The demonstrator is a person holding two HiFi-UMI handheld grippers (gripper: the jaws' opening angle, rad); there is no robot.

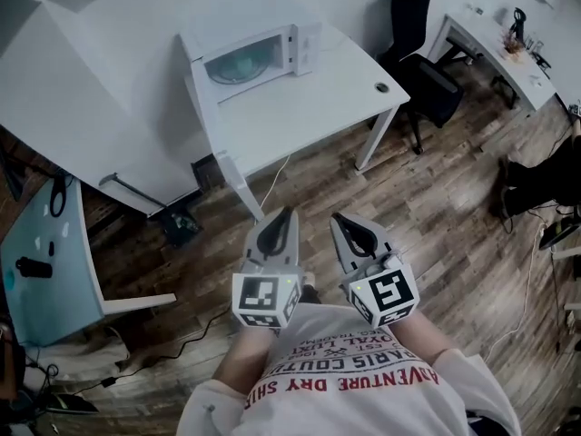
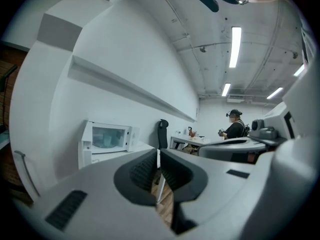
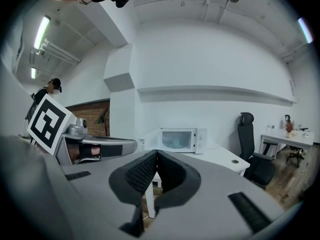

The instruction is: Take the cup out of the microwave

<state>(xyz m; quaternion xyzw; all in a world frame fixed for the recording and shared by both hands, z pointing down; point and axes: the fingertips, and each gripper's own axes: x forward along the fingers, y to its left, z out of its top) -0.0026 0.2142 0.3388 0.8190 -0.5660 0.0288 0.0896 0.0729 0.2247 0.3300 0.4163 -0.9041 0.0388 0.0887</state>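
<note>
Cup only a faint pale blur behind the shut glass door of the boxy white microwave (image 1: 250,54) on the white rectangular table (image 1: 309,116), grey left gripper (image 1: 287,214) and grey right gripper (image 1: 338,218) both clenched on nothing, well apart from it

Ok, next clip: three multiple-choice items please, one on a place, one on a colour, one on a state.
1. The microwave stands on: A the floor; B the white table; C a shelf.
2. The office chair is: A red; B black; C white.
3. The left gripper and right gripper are: A wide open; B clamped on a cup; C shut, empty.
Key: 1B, it sits on that table; 2B, its back and seat are black; 3C, each one's jaws meet with nothing between.
</note>
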